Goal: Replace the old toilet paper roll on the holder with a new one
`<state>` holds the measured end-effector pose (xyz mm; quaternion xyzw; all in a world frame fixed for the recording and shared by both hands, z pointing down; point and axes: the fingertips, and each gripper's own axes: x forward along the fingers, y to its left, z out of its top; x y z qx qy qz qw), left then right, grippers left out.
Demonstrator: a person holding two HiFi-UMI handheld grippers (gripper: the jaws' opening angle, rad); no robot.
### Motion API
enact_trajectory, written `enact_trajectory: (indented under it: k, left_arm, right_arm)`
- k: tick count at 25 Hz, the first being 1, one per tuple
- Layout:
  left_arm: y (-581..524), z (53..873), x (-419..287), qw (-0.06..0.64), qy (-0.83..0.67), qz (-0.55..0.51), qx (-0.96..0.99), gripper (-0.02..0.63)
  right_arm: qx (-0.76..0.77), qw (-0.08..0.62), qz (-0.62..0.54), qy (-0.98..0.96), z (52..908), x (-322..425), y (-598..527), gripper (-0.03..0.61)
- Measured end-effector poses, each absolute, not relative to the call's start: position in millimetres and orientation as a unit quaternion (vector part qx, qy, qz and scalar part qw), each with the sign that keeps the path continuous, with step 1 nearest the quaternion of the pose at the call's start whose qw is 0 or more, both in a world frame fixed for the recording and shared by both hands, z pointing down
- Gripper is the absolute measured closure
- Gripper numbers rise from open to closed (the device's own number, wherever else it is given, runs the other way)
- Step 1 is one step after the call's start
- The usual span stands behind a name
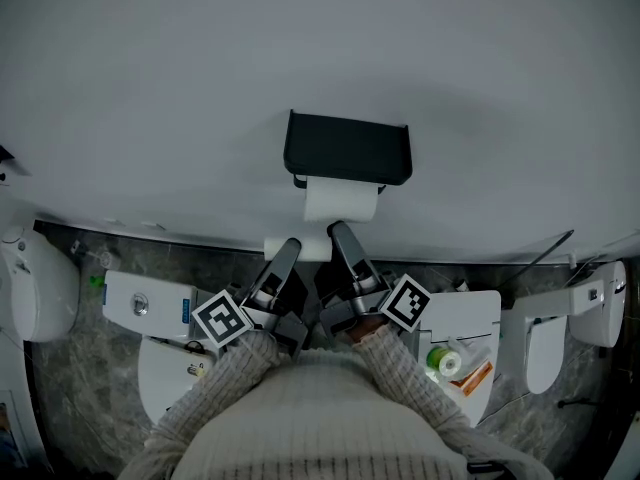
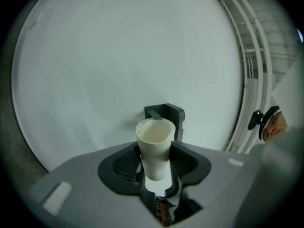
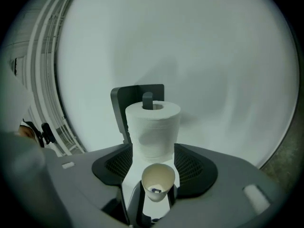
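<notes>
A black holder (image 1: 347,148) hangs on the white wall with a full white roll (image 1: 342,200) on its bar. Just below it, my left gripper (image 1: 290,245) is shut on an empty cardboard tube (image 1: 312,249), lying crosswise. In the left gripper view the tube (image 2: 154,148) is pinched narrow between the jaws of the left gripper (image 2: 156,169), with the holder (image 2: 166,115) behind it. In the right gripper view the roll (image 3: 152,127) sits on the holder (image 3: 130,101). The tube's round end (image 3: 158,180) lies low between the jaws of my right gripper (image 3: 154,166), unsqueezed. The right gripper (image 1: 339,231) points at the roll.
Below stand a white toilet (image 1: 40,288), a cistern with a push button (image 1: 145,303), and a white tank (image 1: 470,313) with a green item (image 1: 440,358) on it. A white fixture (image 1: 560,338) stands at the right. A metal rack (image 2: 251,56) runs beside the wall.
</notes>
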<state>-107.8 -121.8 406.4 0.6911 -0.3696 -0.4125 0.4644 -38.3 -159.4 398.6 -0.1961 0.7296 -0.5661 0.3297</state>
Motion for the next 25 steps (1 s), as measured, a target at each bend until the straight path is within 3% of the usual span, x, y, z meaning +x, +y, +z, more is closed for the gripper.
enact_trajectory:
  k: [13, 25]
  left_arm:
    - [-120, 401, -100, 0.468, -0.351, -0.413, 0.698, 0.437]
    - [-128, 393, -91, 0.462, -0.331, -0.433, 0.700, 0.437]
  right_arm:
    - [-0.187, 0.352, -0.503, 0.767, 372, -13, -135, 0.547]
    - [-0.189, 0.348, -0.487, 0.779, 369, -5, -129, 0.578]
